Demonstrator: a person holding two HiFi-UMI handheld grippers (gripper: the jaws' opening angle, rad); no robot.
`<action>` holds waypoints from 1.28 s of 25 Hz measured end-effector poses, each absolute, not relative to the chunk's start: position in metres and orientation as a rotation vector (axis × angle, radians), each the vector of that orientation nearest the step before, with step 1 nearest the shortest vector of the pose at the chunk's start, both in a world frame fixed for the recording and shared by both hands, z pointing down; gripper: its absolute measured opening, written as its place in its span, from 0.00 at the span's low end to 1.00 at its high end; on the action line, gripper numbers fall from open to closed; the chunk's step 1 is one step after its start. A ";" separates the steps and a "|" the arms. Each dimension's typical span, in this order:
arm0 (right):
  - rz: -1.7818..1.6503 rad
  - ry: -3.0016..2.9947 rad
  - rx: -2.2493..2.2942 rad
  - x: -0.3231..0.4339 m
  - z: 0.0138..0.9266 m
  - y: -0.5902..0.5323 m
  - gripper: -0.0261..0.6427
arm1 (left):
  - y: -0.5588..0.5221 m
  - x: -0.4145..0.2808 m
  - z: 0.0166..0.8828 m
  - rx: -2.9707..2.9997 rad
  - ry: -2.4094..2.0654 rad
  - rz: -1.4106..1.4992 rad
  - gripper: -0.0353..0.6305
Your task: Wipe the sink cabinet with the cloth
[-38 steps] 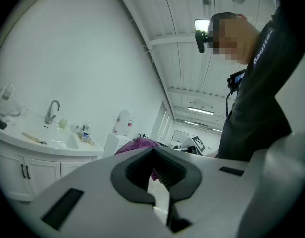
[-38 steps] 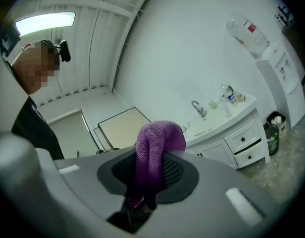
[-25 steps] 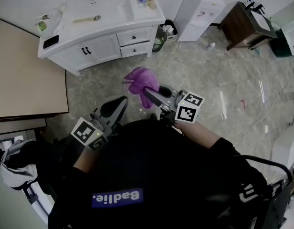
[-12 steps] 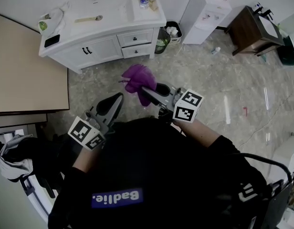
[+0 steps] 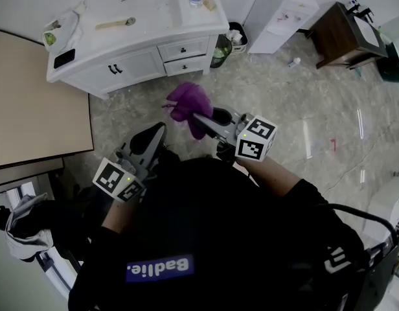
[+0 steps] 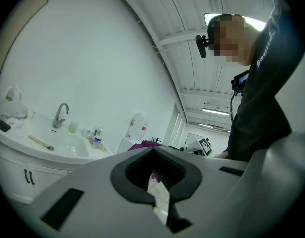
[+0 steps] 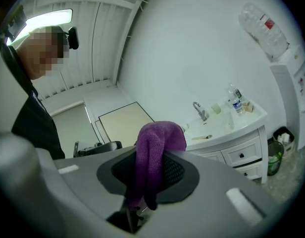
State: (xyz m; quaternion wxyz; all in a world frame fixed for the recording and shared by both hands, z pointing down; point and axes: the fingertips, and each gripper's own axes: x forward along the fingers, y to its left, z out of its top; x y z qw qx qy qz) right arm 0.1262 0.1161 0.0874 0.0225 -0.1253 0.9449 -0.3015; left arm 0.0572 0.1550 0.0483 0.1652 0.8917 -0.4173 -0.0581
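Purple cloth (image 5: 186, 101), bunched, clamped in right tool (image 5: 201, 120), white sink cabinet (image 5: 141, 60) well apart

The left claw (image 6: 153, 155), jaws together and empty, has the sink cabinet (image 6: 15, 175) leftward.

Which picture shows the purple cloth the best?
The right gripper view: the purple cloth sits big in the middle, pinched in that gripper's jaws. The head view shows it as a small bunch at the tip of the right gripper. The left gripper view shows only a purple sliver over its jaw.
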 end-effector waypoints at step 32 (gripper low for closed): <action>-1.194 2.879 -0.587 0.001 0.305 -0.104 0.16 | -0.062 -0.055 0.196 2.567 -1.153 -0.199 0.06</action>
